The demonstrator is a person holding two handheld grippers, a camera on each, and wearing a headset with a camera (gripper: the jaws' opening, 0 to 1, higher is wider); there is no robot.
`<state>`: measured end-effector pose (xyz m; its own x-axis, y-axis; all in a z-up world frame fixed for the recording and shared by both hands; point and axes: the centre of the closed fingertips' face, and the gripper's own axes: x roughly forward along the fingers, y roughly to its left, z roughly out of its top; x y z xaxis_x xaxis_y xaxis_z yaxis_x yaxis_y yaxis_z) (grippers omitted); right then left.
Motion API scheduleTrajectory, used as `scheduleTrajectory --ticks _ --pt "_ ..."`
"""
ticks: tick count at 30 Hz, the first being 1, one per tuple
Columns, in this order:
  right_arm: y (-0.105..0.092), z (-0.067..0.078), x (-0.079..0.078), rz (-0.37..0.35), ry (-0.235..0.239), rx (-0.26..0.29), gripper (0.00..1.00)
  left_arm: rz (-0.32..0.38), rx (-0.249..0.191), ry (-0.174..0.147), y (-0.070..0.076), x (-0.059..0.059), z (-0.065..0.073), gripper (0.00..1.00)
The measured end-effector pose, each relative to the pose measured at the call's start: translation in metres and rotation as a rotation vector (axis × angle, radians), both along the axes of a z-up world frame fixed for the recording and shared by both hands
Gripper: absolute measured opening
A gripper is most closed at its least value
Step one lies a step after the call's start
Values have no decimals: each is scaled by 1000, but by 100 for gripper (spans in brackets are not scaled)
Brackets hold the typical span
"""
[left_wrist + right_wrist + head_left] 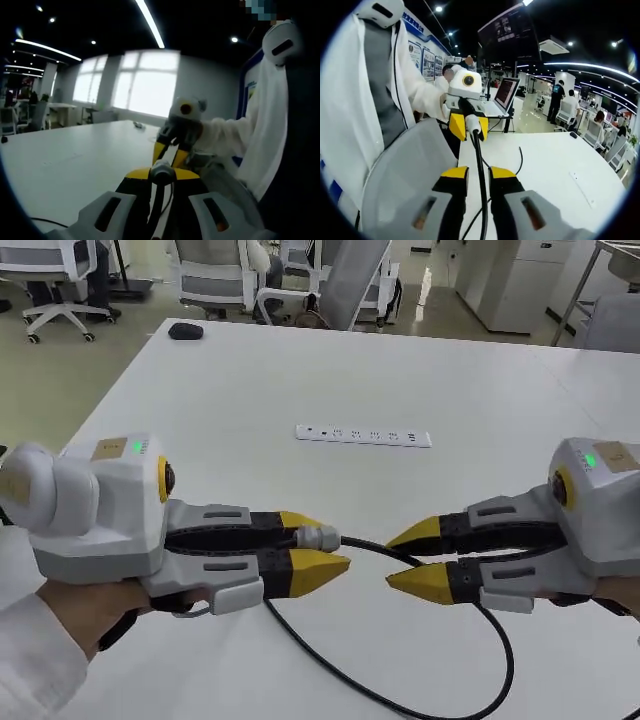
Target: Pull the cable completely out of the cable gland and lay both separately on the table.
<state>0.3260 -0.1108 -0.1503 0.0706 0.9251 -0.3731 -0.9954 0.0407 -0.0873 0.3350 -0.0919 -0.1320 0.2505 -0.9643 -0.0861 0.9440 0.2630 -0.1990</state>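
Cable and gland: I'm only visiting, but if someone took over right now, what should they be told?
Left hand-held gripper: shut on the gland.
Right hand-held gripper: open, with a jaw on either side of the cable, close to the gland.
Cable: one end sits in the gland, and the rest loops over the table.
Done: the gland is gripped.
Left: close the right gripper on the cable, pull it fully out, then lay cable and gland apart on the table.
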Motion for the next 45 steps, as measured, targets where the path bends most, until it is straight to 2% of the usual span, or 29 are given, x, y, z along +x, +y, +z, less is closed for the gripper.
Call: scheduleTrajectory --ticks 7,10,14,21,25,29,33,39,45 --pt "6 9 -4 4 -19 48 15 -17 14 11 -11 -11 -6 17" --pt "6 11 -10 10 -23 69 14 -20 18 15 -18 -19 -13 17" --pt "3 8 -18 22 -26 71 14 -19 2 17 -27 -27 -18 17" --pt "-6 -5 -36 48 -7 62 5 5 -31 13 -38 -37 -23 17" --pt "-9 -8 -43 56 -24 63 3 8 -51 38 -40 -41 -26 17" --pt "-12 -11 -42 53 -30 64 3 20 -60 39 -42 -43 -28 17" --pt "-12 -12 -43 58 -36 74 3 39 -92 45 -40 -45 -29 17" --pt "-13 -18 -41 56 -36 80 3 40 -61 30 -40 -44 -31 17" --pt "-19 -25 -34 32 -33 78 2 71 -46 16 -32 -39 -33 17"
